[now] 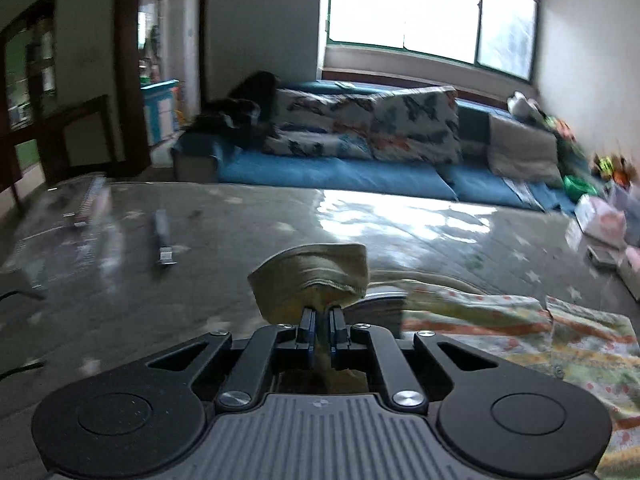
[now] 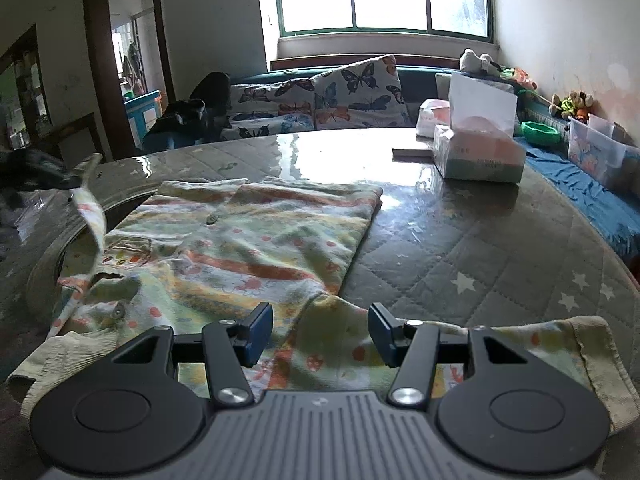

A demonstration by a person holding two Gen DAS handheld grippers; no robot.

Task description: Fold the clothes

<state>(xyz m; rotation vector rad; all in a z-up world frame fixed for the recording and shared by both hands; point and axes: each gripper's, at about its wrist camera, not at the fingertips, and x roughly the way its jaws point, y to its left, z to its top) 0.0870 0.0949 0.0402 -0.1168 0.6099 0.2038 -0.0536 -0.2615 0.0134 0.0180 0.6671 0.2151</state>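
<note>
blurring left view; left gripper [image 1: 320, 320] pinching cuff [image 1: 312, 276], shirt [image 2: 240, 240] partly hidden.

A small shirt [image 2: 248, 248], pale yellow-green with orange stripes and dotted prints, lies spread on the table [image 2: 480, 248], buttons and chest pocket up. One ribbed cuff [image 1: 316, 276] is lifted off the cloth; the other cuff [image 2: 596, 360] lies flat at the near right.
</note>
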